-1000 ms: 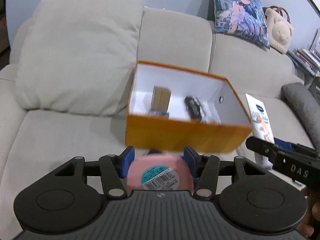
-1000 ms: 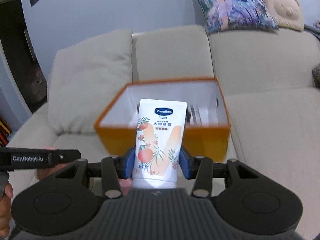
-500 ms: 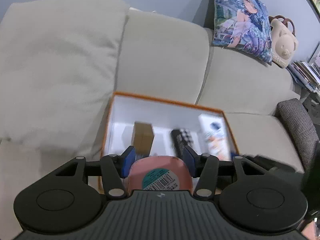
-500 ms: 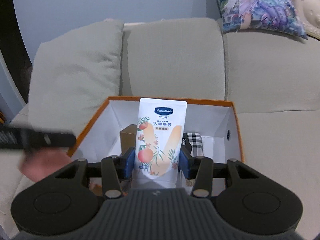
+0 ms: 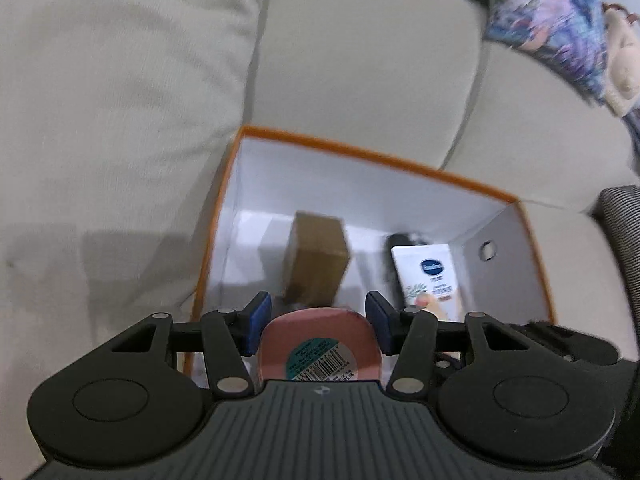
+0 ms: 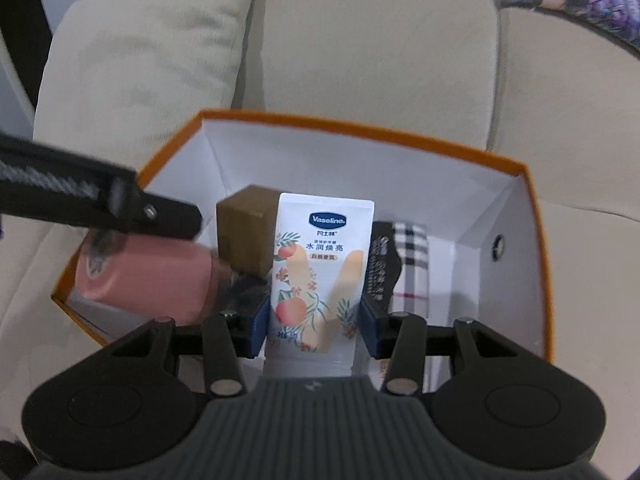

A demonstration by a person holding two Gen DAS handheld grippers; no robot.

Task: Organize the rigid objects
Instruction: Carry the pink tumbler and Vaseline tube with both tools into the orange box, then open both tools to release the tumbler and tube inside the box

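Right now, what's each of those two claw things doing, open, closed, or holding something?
Left gripper: closed on the pink bottle, over the orange box.
Right gripper: closed on the Vaseline tube.

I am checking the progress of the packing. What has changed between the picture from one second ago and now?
Both hand-held grippers moved forward and down, from in front of the orange box to over its open inside. The left hand-held gripper still holds the pink container; the right hand-held gripper still holds the Vaseline tube. Nothing was let go. The brown box and the checked item stayed inside.
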